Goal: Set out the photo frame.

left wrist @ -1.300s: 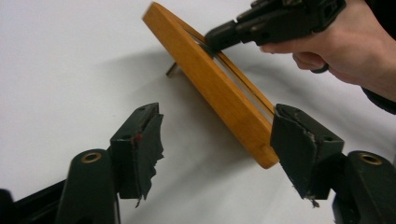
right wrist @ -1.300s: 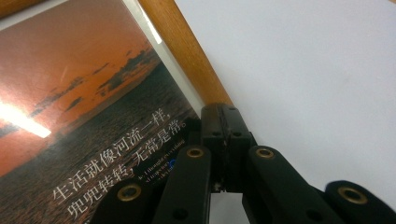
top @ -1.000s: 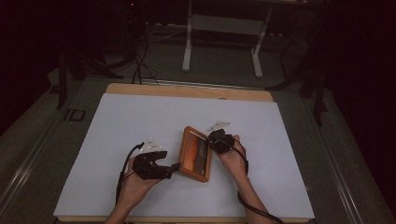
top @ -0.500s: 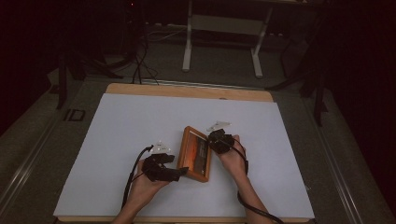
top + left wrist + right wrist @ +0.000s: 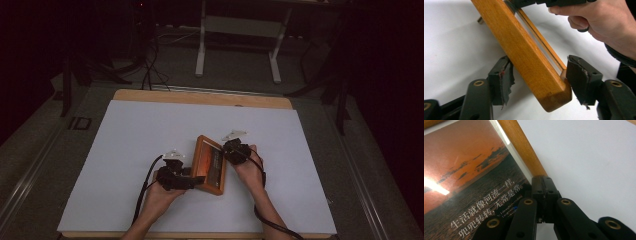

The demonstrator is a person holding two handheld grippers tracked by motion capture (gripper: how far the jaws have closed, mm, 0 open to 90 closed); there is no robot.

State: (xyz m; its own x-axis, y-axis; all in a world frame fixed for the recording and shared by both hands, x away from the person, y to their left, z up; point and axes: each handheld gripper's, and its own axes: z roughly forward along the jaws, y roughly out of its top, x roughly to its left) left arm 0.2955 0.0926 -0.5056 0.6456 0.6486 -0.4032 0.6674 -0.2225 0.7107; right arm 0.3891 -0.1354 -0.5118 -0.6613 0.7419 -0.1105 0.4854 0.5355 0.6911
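A wooden picture frame [image 5: 209,161] with a sunset photo [image 5: 471,167] sits tilted on the white table top [image 5: 145,130]. My left gripper [image 5: 200,181] reaches its near left corner. In the left gripper view the frame's corner [image 5: 529,57] lies between the pads of my left gripper [image 5: 539,75]. The jaws have just been closing and both pads touch the wood. My right gripper [image 5: 228,152] is at the frame's right side. Its jaws are shut together at my right gripper [image 5: 544,191] tip, right against the wooden rail [image 5: 521,147]. Whether they pinch anything thin I cannot tell.
The white sheet covers a wooden table whose bare far edge [image 5: 200,96] shows at the back. Table legs [image 5: 201,45] and cables [image 5: 150,65] stand on the dark floor beyond. The hand [image 5: 599,22] that holds the right gripper appears beyond the frame.
My left hand and gripper moved right and slightly down toward the frame's near corner, and the jaws now sit around it. The right hand and the frame stayed put.
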